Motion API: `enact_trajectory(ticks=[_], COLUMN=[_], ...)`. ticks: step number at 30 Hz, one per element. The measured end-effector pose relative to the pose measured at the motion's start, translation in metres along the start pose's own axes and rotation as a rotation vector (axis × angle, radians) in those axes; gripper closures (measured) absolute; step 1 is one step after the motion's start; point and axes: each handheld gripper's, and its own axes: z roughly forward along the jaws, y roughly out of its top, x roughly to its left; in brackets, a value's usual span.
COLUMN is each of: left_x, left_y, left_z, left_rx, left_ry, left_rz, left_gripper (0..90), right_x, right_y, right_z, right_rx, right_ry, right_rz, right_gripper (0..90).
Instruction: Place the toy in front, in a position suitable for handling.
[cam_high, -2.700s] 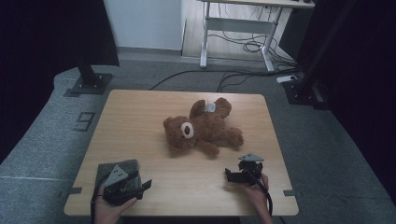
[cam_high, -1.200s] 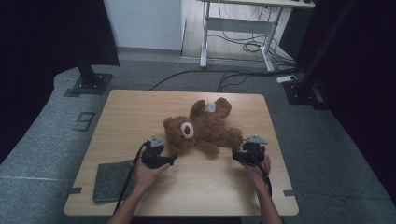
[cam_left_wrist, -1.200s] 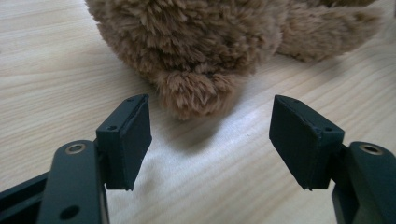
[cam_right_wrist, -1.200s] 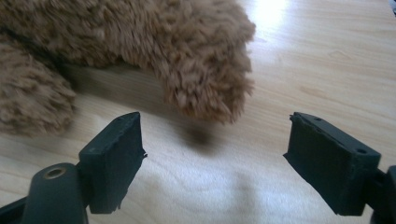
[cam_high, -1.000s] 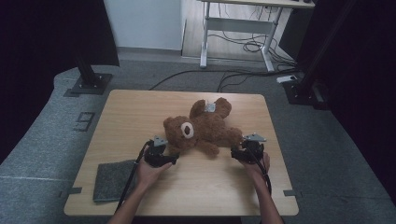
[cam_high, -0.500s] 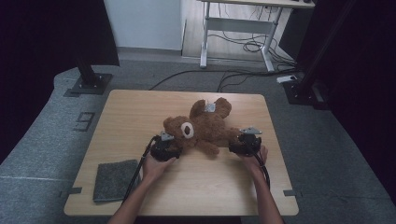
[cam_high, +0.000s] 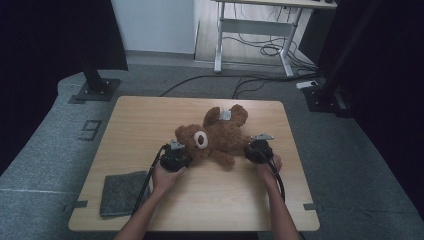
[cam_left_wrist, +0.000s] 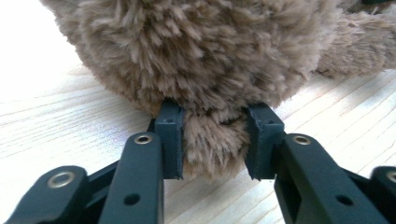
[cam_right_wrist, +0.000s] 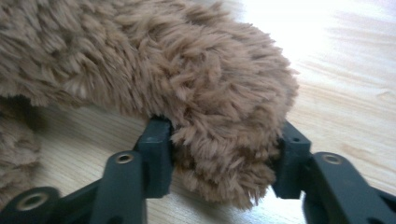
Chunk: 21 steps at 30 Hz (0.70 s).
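A brown teddy bear (cam_high: 215, 135) lies on its back in the middle of the wooden table (cam_high: 130, 120), a white tag near its feet. My left gripper (cam_high: 176, 156) sits at the bear's head side. Its jaws have just been closing and now pinch a tuft of the bear's fur (cam_left_wrist: 212, 149), probably an ear. My right gripper (cam_high: 256, 148) is at the bear's right side. Its jaws have also just been closing, and they squeeze a plump furry limb (cam_right_wrist: 224, 154) of the bear between them.
A folded grey cloth (cam_high: 121, 193) lies at the table's front left corner. Behind the table stand a white desk frame (cam_high: 260, 30) with cables on the floor and black stands (cam_high: 92, 82) at both sides.
Both hands came forward from the table's front to the bear. Both pairs of jaws closed on its fur. The grey cloth stays behind at the front left.
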Motion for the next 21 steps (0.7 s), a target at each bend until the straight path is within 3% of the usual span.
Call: enact_trajectory(ticks=[5, 11, 16, 21], left_x=[0.001, -0.001, 0.005, 0.009], left_y=[0.000, 0.004, 0.014, 0.018], left_z=[-0.001, -0.009, -0.027, -0.044], left_rx=[-0.006, -0.068, -0.100, -0.123], left_ry=[-0.005, 0.012, -0.005, -0.025], left_rz=[-0.013, -0.006, -0.009, -0.013], left_gripper=[69.4, 73.8, 75.1, 75.9], right_x=[0.000, -0.002, -0.001, 0.004], right_y=[0.000, -0.001, 0.006, 0.008], right_z=[-0.001, -0.007, -0.028, -0.048], right_rx=[-0.024, -0.092, -0.193, -0.251], right_ry=[0.019, 0.027, 0.032, 0.049], right_rz=[-0.006, 0.015, 0.015, 0.006], right_gripper=[65.1, 70.1, 71.9, 72.4])
